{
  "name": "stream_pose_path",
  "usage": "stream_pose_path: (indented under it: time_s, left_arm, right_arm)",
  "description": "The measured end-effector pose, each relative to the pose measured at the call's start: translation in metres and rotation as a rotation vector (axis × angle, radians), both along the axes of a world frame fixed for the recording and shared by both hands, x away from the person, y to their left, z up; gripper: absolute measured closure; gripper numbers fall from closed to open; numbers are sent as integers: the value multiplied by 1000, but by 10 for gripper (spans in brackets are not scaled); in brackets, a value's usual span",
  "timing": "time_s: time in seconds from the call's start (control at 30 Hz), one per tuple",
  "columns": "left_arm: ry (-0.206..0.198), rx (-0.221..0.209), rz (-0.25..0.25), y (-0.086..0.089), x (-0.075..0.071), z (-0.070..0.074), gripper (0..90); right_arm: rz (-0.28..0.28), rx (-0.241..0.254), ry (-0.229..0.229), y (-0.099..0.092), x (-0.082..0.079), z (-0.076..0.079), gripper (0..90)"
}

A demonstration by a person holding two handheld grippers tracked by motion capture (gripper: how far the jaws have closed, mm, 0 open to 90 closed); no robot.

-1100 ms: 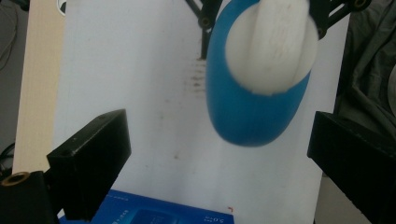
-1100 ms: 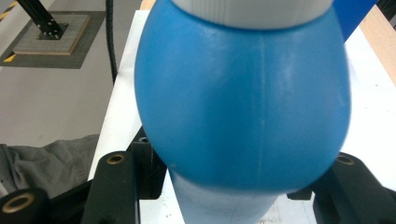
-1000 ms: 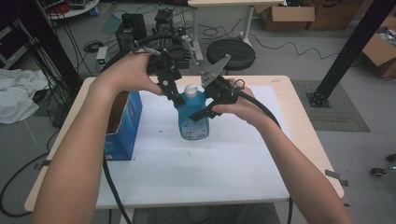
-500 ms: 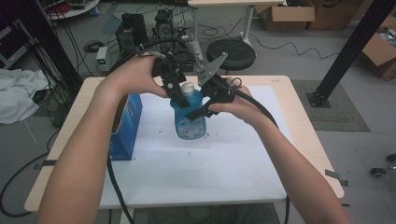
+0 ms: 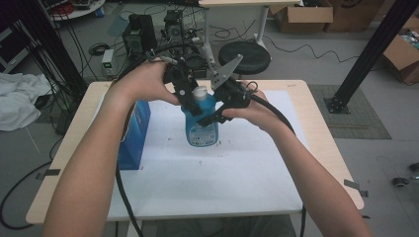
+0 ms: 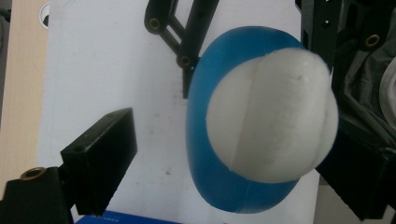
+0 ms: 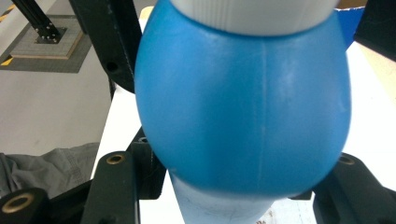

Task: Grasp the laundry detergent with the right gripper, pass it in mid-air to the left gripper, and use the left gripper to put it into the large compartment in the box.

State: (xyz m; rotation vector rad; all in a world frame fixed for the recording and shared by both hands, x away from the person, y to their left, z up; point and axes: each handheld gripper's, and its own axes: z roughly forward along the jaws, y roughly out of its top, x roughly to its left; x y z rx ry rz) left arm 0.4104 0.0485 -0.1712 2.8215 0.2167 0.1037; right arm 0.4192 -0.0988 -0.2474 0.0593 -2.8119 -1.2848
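Right hand-held gripper (image 5: 217, 116) clamped on the shoulder of the blue bottle (image 5: 202, 123), jaws pressed against both sides of the body just below the neck, as seen close up in the right gripper view, where blue plastic (image 7: 243, 102) bulges between the black jaws. Left hand-held gripper (image 5: 191, 101) poised over the white cap (image 5: 200, 92), jaws spread to either side of it and just now closing inward, one pad (image 6: 100, 158) well apart from the cap (image 6: 273, 116) in the left gripper view, the other at the right edge dark and partly cut off, contact there impossible to make out. Bottle standing upright near the middle of the table (image 5: 74, 148), on a white sheet (image 5: 222, 182) speckled with small dark marks. Label on the bottle front too blurred to read. Blue box (image 5: 133, 136) upright just left of the bottle, largely hidden behind the left forearm (image 5: 94, 163). Right forearm (image 5: 316, 182) entering from the lower right, black cable (image 5: 276, 111) trailing over it. Bottle base hidden in both gripper views. Beyond the table, a round black stool (image 5: 244, 57), tangled cables and equipment boxes on a grey floor, cardboard boxes (image 5: 301, 15) at the far side, a black metal frame leg (image 5: 365, 54) on a mat at right, crumpled white cloth (image 5: 17, 98) at left.
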Motion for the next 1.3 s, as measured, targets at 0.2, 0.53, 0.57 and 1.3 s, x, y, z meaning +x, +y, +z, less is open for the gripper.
stream_pose_path:
  time_s: [0.2,0.53,0.57,1.3]
  left_arm:
    - [1,8,-8,-3,0,-1,156]
    - [0,12,-21,-4,0,-1,193]
    - [-1,14,-24,-4,0,-1,197]
    - [-25,30,-43,-7,-4,-2,280]
  right_arm:
    - [-5,-4,4,-1,-1,-1,448]
    - [-9,-3,4,-3,-1,0,448]
    - [-9,-3,4,-3,0,-1,448]
    - [-10,-7,3,-2,1,-3,448]
